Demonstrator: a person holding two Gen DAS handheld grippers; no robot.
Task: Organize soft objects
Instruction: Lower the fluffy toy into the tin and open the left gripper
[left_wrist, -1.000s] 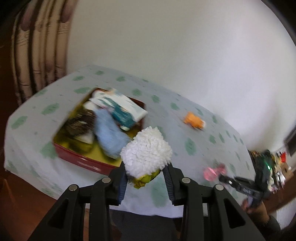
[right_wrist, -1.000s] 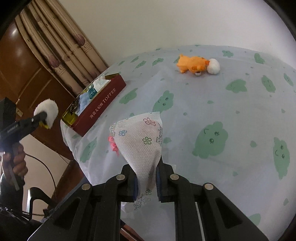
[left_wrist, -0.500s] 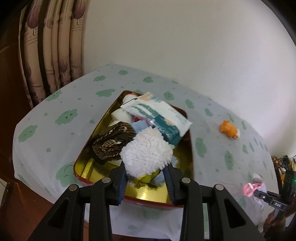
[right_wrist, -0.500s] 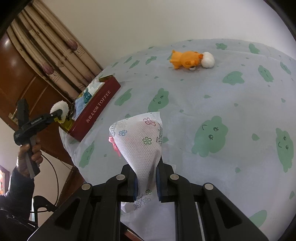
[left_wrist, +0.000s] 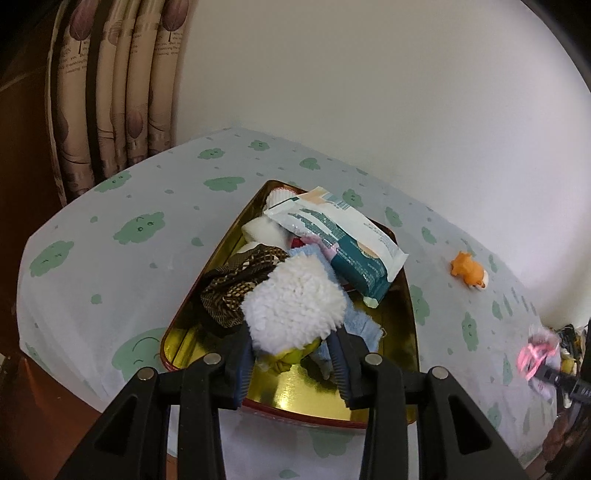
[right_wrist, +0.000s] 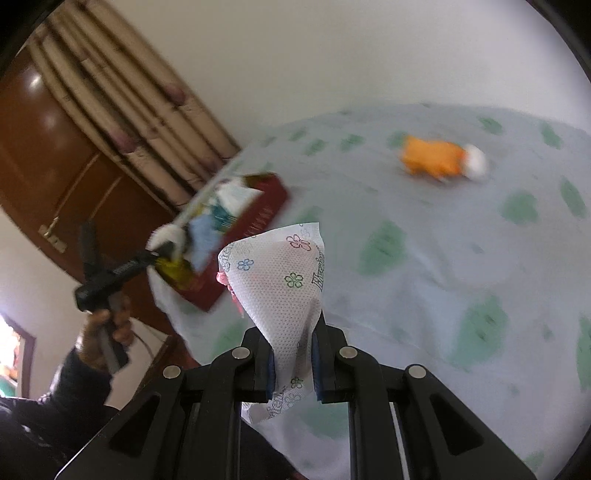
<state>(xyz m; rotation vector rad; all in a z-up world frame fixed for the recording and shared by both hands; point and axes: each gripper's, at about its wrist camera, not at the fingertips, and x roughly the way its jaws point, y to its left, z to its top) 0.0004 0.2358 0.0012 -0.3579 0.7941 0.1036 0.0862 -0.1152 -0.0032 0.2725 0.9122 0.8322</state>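
My left gripper (left_wrist: 291, 363) is shut on a white fluffy toy (left_wrist: 293, 308) with a yellow-green underside, held just above the near end of the red tin (left_wrist: 177, 325) with a gold inside. The tin holds a brown patterned cloth (left_wrist: 236, 288), a blue cloth (left_wrist: 354, 321) and a wipes pack (left_wrist: 340, 236). My right gripper (right_wrist: 293, 363) is shut on a white flower-print packet (right_wrist: 284, 280) with something pink behind it, above the table. The tin (right_wrist: 251, 225) and the left gripper (right_wrist: 155, 258) show at the left of the right wrist view.
An orange plush toy (left_wrist: 468, 273) lies on the cloud-print tablecloth (left_wrist: 110, 236) to the right of the tin; it also shows in the right wrist view (right_wrist: 439, 160). Curtains (left_wrist: 118, 85) hang behind the table's left corner. A brown door (right_wrist: 48, 147) stands beyond.
My left gripper has moved in over the tin with the fluffy toy and come lower. My right gripper has swung left toward the tin, still holding the packet.
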